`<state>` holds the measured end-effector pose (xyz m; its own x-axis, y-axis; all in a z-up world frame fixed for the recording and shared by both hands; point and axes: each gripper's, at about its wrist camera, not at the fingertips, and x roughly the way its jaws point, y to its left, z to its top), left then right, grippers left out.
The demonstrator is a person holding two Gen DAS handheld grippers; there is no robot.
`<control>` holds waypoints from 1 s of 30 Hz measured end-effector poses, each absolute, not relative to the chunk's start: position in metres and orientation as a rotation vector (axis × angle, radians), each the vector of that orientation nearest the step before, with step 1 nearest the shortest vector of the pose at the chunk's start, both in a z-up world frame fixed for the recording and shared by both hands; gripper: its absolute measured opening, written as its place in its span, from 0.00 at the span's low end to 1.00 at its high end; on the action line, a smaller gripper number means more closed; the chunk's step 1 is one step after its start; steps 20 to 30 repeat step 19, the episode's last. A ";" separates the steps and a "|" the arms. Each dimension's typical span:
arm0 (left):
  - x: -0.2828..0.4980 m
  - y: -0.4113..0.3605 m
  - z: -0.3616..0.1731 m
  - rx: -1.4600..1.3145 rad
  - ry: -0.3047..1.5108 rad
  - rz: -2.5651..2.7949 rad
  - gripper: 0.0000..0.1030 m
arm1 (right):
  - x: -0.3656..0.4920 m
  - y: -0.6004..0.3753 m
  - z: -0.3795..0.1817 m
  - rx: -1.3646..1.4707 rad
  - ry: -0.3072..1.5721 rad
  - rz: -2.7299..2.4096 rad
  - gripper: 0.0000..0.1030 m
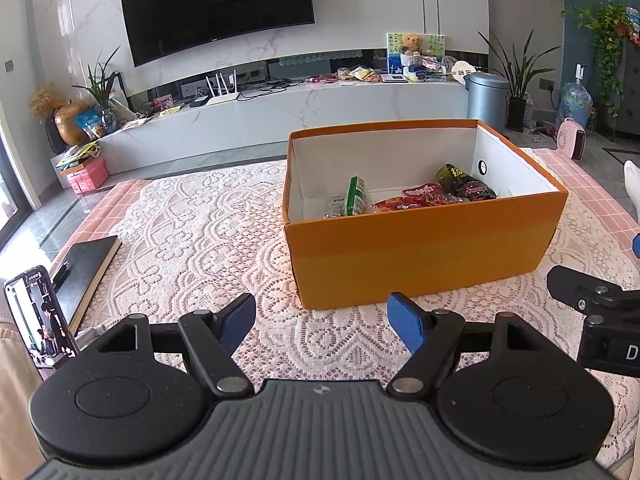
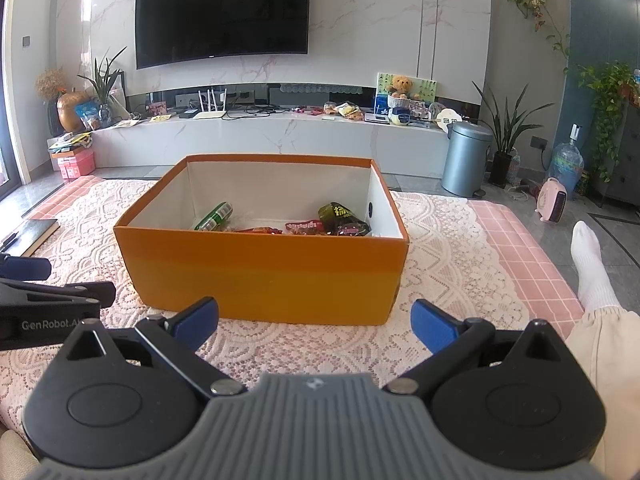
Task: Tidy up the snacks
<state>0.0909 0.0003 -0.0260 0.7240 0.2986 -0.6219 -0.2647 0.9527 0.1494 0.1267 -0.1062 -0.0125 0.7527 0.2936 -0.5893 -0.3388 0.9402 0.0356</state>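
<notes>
From where I sit, the job looks close to finished, if not already there: the orange box [image 2: 264,276] stands on the lace-covered counter [image 1: 192,232] with the snacks inside it, and I see no loose packet left on the cloth around it in either view. In the right wrist view the green packet [image 2: 214,217] leans at about ten o'clock inside the box, the red packets [image 2: 304,227] lie across the floor of it toward the middle, and the dark packet [image 2: 344,220] rests at about two o'clock near the right wall. Both tools are empty. The left gripper [image 1: 322,320] has its fingers spread wide with nothing between them, pointed at the near left corner of the box, and the right gripper [image 2: 314,322] is likewise wide apart and holds nothing, just short of the near wall. What could remain, I judge, is only tidying the packets into neater order (they lie rather jumbled, some overlapping). A black notebook [image 1: 86,268] and a phone [image 1: 40,316] sit at nine o'clock in the left wrist view, apart from the box and not part of the sorting.
</notes>
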 end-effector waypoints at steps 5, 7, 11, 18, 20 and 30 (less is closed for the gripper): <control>0.090 -0.002 -0.026 0.061 0.692 0.310 0.85 | 0.125 -0.106 -0.013 -0.076 0.631 0.346 0.96; 0.090 -0.004 -0.026 0.068 0.690 0.311 0.85 | 0.125 -0.106 -0.013 -0.072 0.635 0.348 0.96; 0.089 -0.006 -0.025 0.070 0.685 0.306 0.85 | 0.124 -0.104 -0.013 -0.068 0.641 0.350 0.96; 0.088 -0.007 -0.023 0.073 0.673 0.308 0.85 | 0.122 -0.103 -0.012 -0.073 0.641 0.352 0.96; 0.088 -0.006 -0.023 0.071 0.674 0.308 0.85 | 0.122 -0.103 -0.012 -0.074 0.641 0.353 0.96; 0.088 -0.006 -0.023 0.071 0.674 0.308 0.85 | 0.122 -0.103 -0.012 -0.074 0.641 0.353 0.96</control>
